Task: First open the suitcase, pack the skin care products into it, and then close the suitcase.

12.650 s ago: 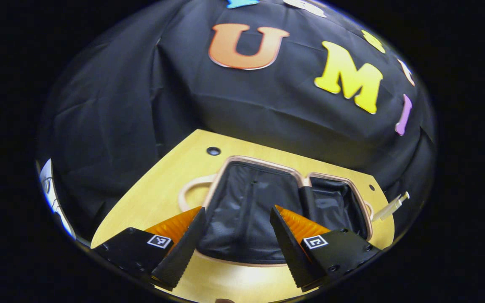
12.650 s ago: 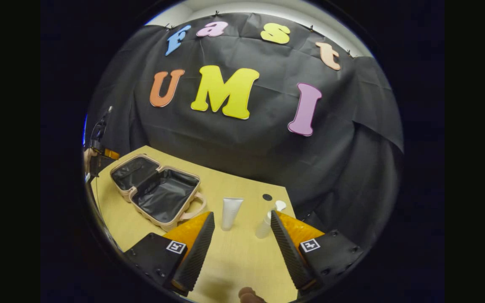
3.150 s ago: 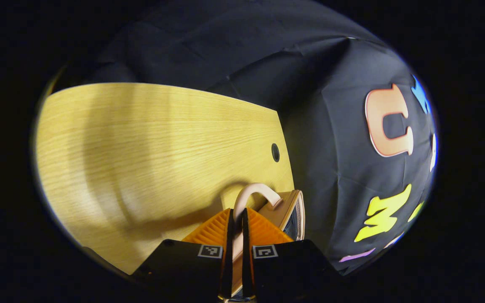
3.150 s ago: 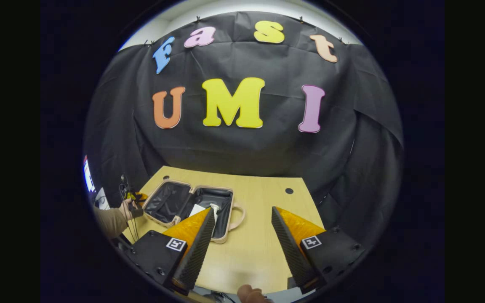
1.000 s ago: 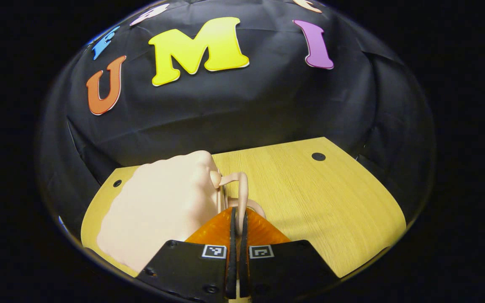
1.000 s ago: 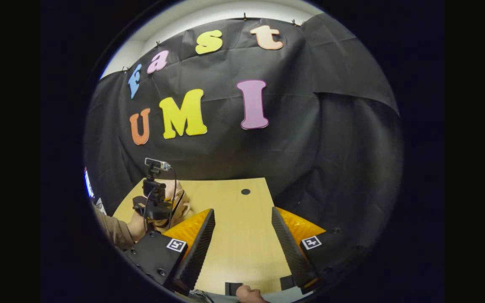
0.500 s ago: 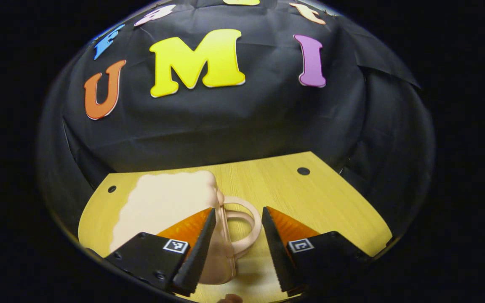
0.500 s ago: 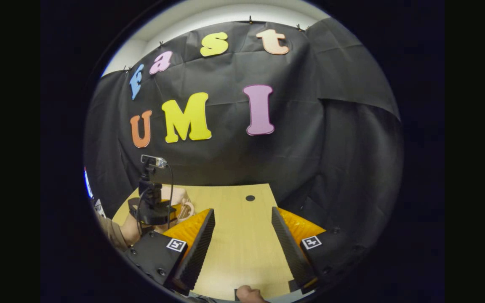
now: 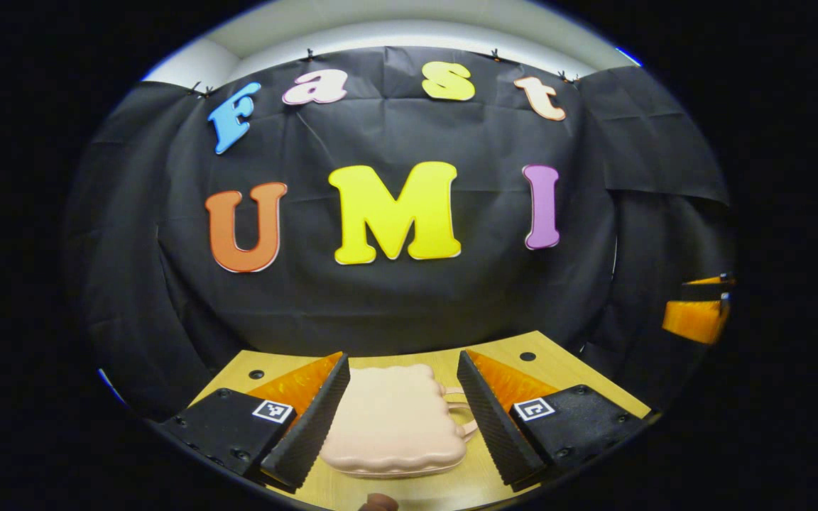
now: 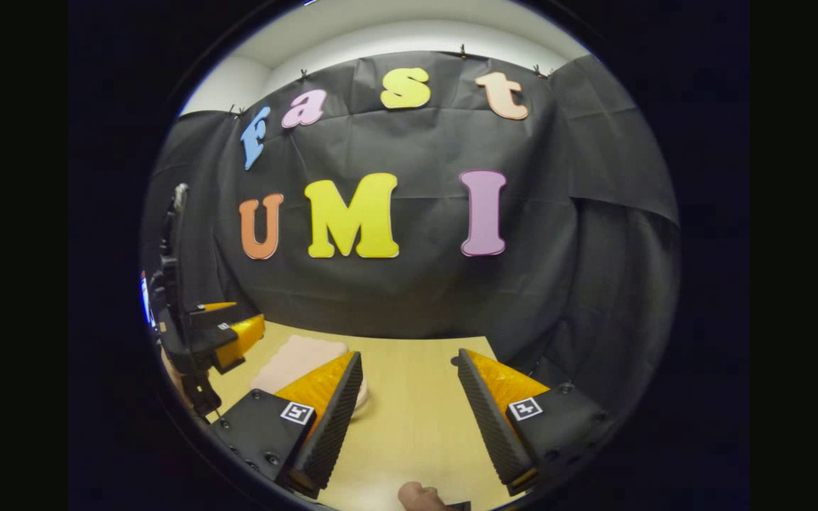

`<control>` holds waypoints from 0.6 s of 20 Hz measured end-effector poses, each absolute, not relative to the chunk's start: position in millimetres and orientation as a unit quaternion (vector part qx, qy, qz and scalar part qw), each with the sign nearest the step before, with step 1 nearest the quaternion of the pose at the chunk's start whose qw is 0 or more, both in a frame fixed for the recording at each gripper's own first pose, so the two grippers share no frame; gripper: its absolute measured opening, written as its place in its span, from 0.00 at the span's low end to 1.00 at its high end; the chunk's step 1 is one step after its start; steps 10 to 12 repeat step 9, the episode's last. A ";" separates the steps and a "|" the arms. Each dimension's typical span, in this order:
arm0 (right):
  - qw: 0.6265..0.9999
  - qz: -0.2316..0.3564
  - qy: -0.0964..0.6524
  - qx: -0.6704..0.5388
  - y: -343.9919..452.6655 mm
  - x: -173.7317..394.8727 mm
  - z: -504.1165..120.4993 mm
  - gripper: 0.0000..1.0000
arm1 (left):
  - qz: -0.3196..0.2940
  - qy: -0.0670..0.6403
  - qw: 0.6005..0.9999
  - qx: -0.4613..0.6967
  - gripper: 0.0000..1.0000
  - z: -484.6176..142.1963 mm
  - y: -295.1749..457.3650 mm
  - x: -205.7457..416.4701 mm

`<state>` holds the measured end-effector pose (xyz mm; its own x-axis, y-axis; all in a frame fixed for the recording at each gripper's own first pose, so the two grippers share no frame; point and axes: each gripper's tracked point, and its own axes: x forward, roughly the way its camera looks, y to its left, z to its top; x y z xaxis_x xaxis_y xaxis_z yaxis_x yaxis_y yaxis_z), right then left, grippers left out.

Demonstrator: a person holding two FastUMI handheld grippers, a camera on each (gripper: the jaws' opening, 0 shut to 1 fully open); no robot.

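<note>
The pink suitcase [image 9: 395,419] lies closed and flat on the wooden table [image 9: 558,369], its handle [image 9: 460,415] pointing right; no brand or label can be read on its shell, and its contents are hidden. Half a second ago the left gripper [image 9: 402,419] sat low beside the handle; now it hovers above, jaws wide, holding nothing. The right gripper [image 10: 409,408] is likewise wide and empty over bare table, right of the suitcase [image 10: 295,362]. The left gripper [image 10: 228,333] also appears at the far left.
</note>
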<state>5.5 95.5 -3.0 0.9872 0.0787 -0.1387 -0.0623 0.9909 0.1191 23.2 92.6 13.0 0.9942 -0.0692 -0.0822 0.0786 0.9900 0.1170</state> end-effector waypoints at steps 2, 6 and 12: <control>0.995 0.047 0.070 0.054 122.3 5.9 -2.1 0.79 | -0.023 0.029 0.998 0.049 0.97 23.1 116.3 4.5; 0.995 0.055 0.067 0.044 167.2 -3.1 1.4 0.81 | -0.006 0.038 0.999 0.015 0.97 18.4 147.2 -30.4; 0.995 0.055 0.064 0.046 193.9 -10.9 -2.1 0.81 | -0.013 0.049 0.999 0.016 0.97 7.6 161.5 -38.2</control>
